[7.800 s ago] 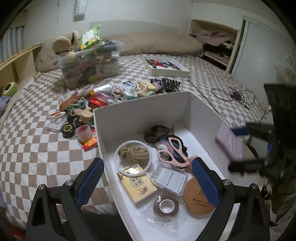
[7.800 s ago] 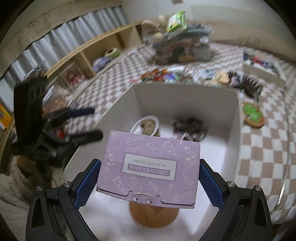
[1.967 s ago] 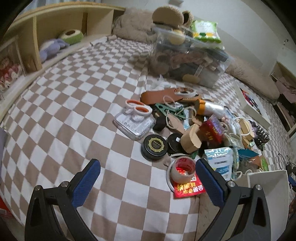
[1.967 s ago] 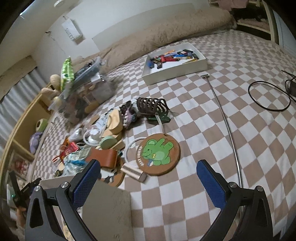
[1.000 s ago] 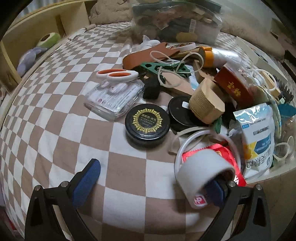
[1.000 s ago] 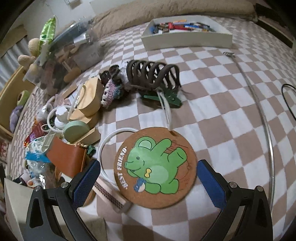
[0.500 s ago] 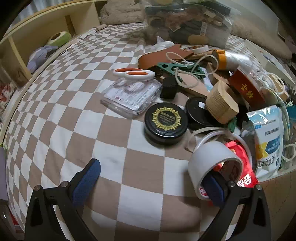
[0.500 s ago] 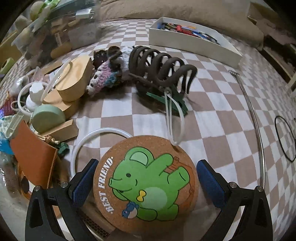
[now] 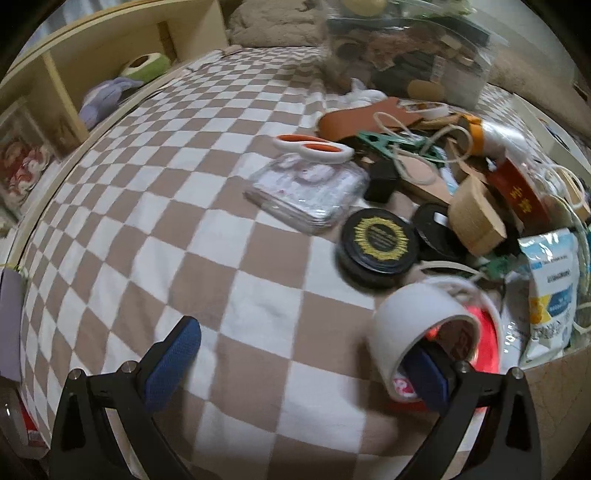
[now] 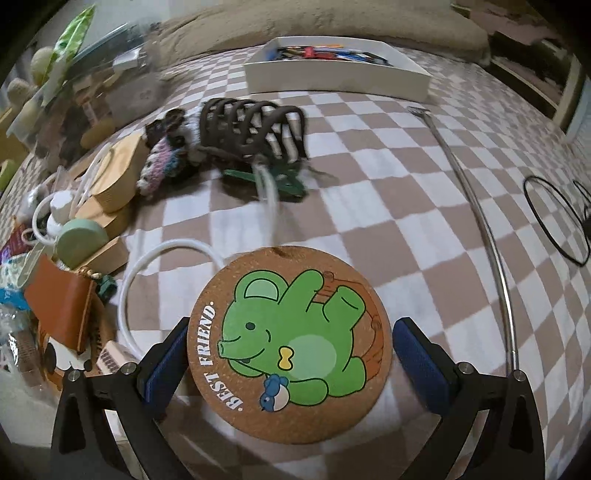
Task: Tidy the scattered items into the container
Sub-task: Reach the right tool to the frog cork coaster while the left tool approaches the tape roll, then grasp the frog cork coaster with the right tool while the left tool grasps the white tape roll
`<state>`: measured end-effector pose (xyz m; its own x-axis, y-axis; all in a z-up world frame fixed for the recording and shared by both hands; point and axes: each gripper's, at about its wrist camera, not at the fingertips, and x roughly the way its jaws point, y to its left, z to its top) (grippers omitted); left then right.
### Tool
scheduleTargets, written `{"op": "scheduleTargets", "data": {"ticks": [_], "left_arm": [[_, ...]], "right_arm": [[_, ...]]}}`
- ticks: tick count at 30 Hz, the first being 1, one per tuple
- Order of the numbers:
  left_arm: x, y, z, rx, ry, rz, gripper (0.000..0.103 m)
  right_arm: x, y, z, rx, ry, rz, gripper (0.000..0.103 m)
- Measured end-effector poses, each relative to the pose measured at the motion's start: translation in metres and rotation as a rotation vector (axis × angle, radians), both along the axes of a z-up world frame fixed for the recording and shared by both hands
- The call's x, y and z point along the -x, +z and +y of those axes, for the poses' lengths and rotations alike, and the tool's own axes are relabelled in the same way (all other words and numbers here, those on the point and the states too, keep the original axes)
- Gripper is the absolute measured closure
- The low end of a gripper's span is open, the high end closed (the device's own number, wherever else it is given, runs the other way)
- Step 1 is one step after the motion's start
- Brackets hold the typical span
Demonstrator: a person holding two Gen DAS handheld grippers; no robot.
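Hooking one tape roll [image 9: 421, 317] | straddling one cork coaster [image 10: 291, 354]

Tape roll [image 9: 424, 325] over right tong pad

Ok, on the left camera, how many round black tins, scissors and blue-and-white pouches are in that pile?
Round black tins: 2
Scissors: 1
Blue-and-white pouches: 1
Total: 4

A bed under a brown-and-white checkered bedspread [image 9: 155, 229] adjoins a pale wooden open shelf unit [image 9: 74, 62] and beige plush pillows [image 10: 332, 22].
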<state>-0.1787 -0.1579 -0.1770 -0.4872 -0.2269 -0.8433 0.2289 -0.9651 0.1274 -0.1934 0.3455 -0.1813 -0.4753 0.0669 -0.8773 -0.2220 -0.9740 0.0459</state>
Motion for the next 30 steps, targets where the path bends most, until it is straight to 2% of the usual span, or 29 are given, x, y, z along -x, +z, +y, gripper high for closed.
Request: {"op": "scheduleTargets", "data": {"ticks": [5, 11, 21, 27, 30], "left_arm": [[-0.002, 0.001, -0.013, -0.004, 0.071, 0.009, 0.000], [-0.003, 0.003, -0.014, -0.007, 0.088, 0.011, 0.000], [-0.020, 0.011, -0.022, -0.173, 0.099, 0.022, 0.000], [-0.031, 0.014, -0.019, -0.238, 0.110, 0.032, 0.000], [-0.033, 0.015, -0.020, -0.240, 0.123, 0.029, 0.000]], "right_arm": [[0.002, -0.004, -0.006, -0.021, 0.001, 0.033, 0.000], [0.004, -0.006, -0.006, -0.015, 0.001, 0.048, 0.000], [0.002, -0.007, -0.006, -0.025, -0.004, 0.059, 0.000], [0.005, -0.008, -0.015, -0.090, 0.003, 0.036, 0.000], [0.002, -0.006, -0.009, -0.045, 0.000, 0.064, 0.001]]}}
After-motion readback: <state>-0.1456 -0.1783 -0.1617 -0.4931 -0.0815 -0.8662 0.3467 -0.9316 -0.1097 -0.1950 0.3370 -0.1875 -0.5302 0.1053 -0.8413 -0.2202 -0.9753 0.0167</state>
